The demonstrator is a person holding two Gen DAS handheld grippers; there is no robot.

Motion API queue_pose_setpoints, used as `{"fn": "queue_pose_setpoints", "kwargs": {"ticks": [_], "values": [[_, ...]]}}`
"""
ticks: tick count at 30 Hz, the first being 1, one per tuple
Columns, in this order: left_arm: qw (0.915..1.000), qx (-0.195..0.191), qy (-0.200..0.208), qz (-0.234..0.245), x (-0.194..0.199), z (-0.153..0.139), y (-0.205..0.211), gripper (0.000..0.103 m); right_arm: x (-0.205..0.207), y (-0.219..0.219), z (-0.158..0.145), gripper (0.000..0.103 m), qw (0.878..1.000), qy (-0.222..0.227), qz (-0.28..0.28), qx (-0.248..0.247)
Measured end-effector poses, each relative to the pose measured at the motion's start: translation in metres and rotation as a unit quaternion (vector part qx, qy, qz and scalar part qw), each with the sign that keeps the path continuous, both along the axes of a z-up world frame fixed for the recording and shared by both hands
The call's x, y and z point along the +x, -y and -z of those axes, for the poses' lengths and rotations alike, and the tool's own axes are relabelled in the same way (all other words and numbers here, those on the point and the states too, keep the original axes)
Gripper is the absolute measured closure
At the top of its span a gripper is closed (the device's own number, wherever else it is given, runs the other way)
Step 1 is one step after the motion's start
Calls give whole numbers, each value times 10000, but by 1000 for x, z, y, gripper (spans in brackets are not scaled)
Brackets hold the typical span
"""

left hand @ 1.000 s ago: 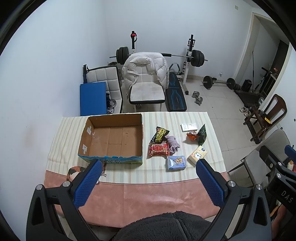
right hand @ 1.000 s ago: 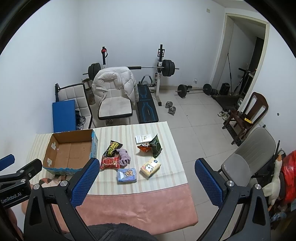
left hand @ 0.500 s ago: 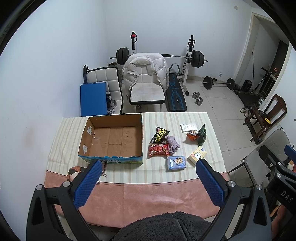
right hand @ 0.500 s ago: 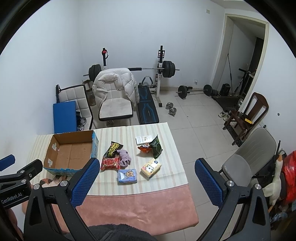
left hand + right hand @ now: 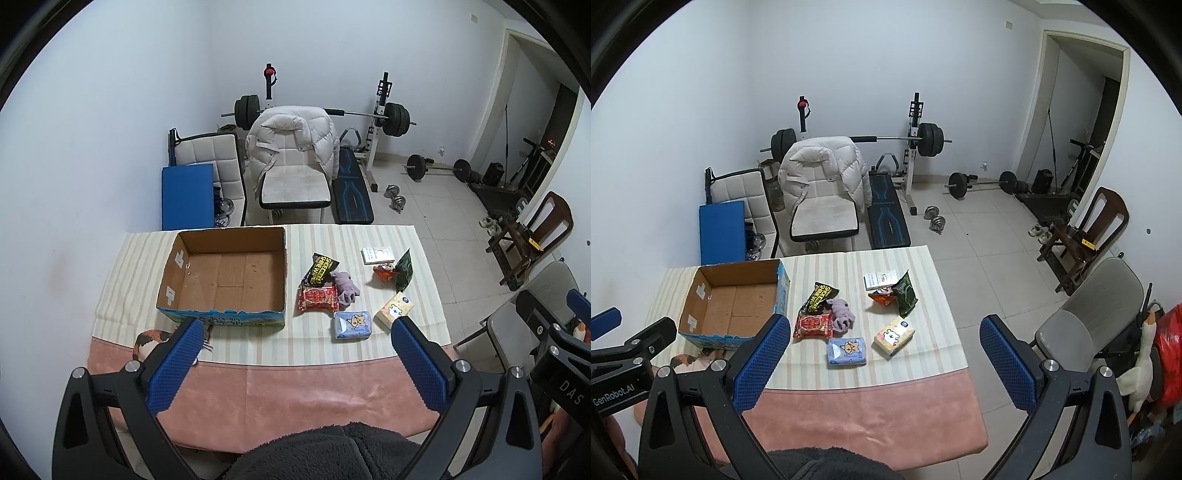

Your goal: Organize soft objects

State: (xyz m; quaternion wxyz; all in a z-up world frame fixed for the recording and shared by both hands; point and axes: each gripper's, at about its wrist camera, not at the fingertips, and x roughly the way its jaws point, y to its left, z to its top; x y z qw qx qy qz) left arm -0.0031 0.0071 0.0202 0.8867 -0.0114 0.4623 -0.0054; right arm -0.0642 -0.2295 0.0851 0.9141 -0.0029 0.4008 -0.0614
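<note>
Two tissue packs, blue and yellow, one purple cloth, four snack bags and one white card lie on the striped desk right of one open cardboard box. Left gripper and right gripper hover above the near edge, fingers spread, holding nothing. A jacket-draped chair stands beyond.

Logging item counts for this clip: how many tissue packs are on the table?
2: blue tissue pack nearest the front edge; yellow tissue pack just right of it. Cardboard box looks empty.
</note>
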Motion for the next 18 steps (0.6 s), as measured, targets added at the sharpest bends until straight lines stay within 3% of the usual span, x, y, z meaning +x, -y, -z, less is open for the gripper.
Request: {"fn": "queue_pose_setpoints", "kwargs": {"ticks": [6, 10, 13, 18], "values": [[9999, -53, -118, 6, 13, 8, -2, 0, 2, 0, 5, 0, 9999, -26, 51, 84], [9996, -5, -264, 37, 43, 30, -1, 0, 24, 7, 26, 0, 9994, -261, 148, 181], [9982, 200, -556, 33, 73, 59, 2, 0, 51, 17, 57, 0, 9978, -586, 191, 258], [9919, 414, -1193, 128, 130, 123, 11, 0, 107, 44, 133, 0, 9857, -1492, 406, 663]]}}
